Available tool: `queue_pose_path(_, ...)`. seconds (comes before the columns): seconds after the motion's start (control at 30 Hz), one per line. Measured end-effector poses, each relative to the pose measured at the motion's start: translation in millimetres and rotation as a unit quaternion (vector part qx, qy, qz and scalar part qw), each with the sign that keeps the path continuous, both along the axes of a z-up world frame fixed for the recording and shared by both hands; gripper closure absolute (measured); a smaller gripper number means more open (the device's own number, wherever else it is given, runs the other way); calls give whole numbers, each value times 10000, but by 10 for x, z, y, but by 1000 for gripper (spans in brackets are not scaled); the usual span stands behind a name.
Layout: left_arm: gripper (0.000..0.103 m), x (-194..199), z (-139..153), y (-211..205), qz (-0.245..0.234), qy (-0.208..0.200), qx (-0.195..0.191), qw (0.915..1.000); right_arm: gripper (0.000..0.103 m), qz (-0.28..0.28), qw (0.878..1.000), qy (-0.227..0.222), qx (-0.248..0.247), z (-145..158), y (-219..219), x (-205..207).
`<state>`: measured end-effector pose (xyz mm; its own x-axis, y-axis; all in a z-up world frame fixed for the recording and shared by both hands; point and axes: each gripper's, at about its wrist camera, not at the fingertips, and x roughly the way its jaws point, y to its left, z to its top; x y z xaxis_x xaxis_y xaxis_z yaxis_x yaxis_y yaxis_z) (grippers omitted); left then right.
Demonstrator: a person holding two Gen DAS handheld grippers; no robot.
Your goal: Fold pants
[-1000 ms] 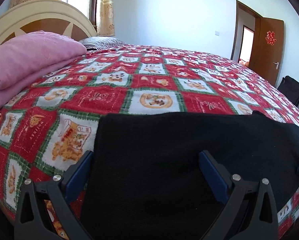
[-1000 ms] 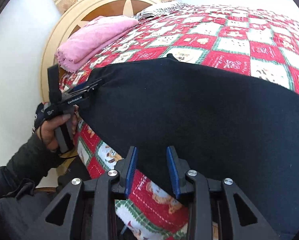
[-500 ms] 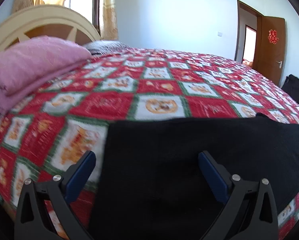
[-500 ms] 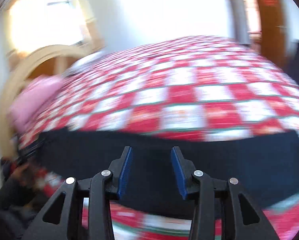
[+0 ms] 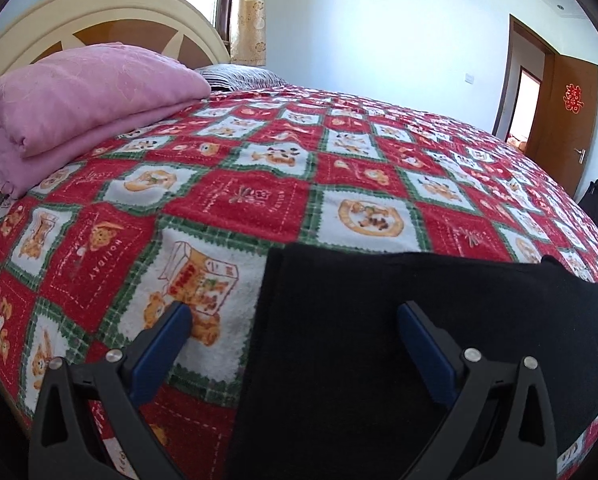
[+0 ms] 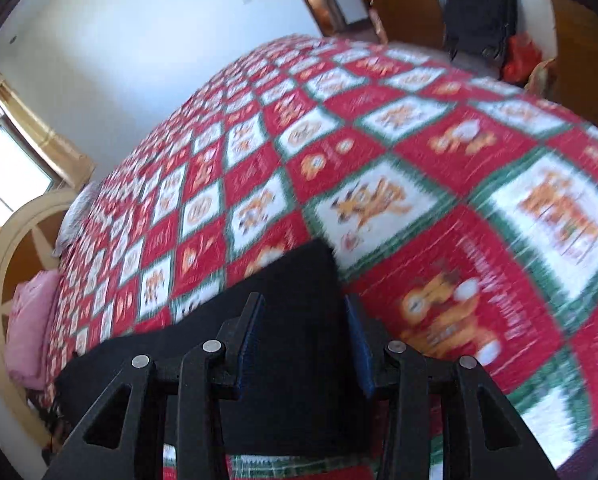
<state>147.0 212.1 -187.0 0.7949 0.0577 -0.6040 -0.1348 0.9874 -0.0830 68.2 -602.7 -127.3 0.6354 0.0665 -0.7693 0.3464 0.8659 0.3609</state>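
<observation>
Both claws (spread) straddle the black pants (image 5: 419, 320).

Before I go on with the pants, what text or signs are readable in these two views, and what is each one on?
"HOLIDAY": on a red square of the bedspread, left wrist view.
Red paper emblem on the brown door: a decorative sign, strokes too small to read for certain.
Carton printed on a white bedspread square: has markings, too small to read.
Right wrist view: bedspread lettering is motion-blurred, unreadable.
Black pants: no label visible.
</observation>
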Motion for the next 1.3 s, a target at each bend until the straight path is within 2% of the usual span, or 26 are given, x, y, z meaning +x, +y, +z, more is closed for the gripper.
queue_pose_path(0.1, 0, -14, -14, 2, 1, -57, 5, 10000, 62, -41, 9999, -93, 50, -15, 9, -44)
queue_pose_path(0.13, 0, -15, -18, 11, -5, -68, -19, 10000, 70, -23, 9999, -100, 116, -6, -15, -56)
queue_pose_path(0.17, 0, -18, -26, 15, -7, -86, -30, 10000, 91, 13, 9997, -117, 224, -15, -21, -73)
queue_pose_path(0.2, 0, -19, -30, 15, -10, -101, -27, 9999, 92, 26, 9989, -235, 411, -7, -53, -97)
queue_pose_path(0.33, 0, -21, -36, 12, -6, -140, -26, 9999, 95, -114, 9973, -671, 271, 126, -95, -248)
queue_pose_path(0.5, 0, -24, -35, 10, -3, -127, -34, 9999, 95, -238, 9984, -431, 287, -99, -171, -216)
queue_pose_path(0.53, 0, -28, -35, 7, 11, -118, -28, 9999, 95, -178, 9985, -475, 214, -77, -143, -224)
queue_pose_path(0.6, 0, -30, -31, -5, 6, -103, 10, 9999, 87, -190, 9985, -472, 209, -8, -116, -260)
queue_pose_path(0.63, 0, -25, -36, -1, -4, -102, 3, 9999, 77, -298, 9984, -471, 64, 54, -85, -307)
queue_pose_path(0.67, 0, -20, -35, 5, -6, -102, -11, 9999, 61, -427, 9976, -519, -140, 127, -51, -356)
queue_pose_path(0.7, 0, -15, -37, 9, -5, -106, -21, 9999, 56, -515, 9964, -592, -307, 195, -7, -406)
queue_pose_path(0.8, 0, -14, -42, 18, -35, -140, -33, 9999, 55, -403, 9911, -1030, -742, 467, 295, -592)
queue_pose_path(0.87, 0, -9, -46, 31, -64, -161, -59, 9998, 55, 21, 9899, -1172, -800, 544, 576, -601)
queue_pose_path(0.9, 0, -13, -38, 29, -61, -160, -60, 9998, 55, 432, 9899, -1134, -729, 530, 791, -544)
queue_pose_path(0.97, 0, -13, -26, 29, -4, -110, 3, 9999, 55, 1129, 9869, -931, -678, 419, 1189, -396)
queue_pose_path(1.03, 0, -36, 33, 21, 51, -112, 196, 9997, 55, 1568, 9816, -755, -785, 280, 1539, -277)
queue_pose_path(1.07, 0, -47, 77, 24, 51, -139, 343, 9993, 55, 1692, 9796, -700, -824, 218, 1664, -242)
queue_pose_path(1.13, 0, -51, 129, 46, -23, -100, 392, 9992, 55, 1920, 9764, -647, -743, 83, 1893, -153)
queue_pose_path(1.2, 0, -35, 128, 96, -78, 29, 255, 9996, 55, 1978, 9757, -629, -700, -24, 2023, -105)
queue_pose_path(1.3, 0, 22, 53, 186, -113, 214, -174, 9996, 55, 2050, 9754, -578, -574, -161, 2159, -35)
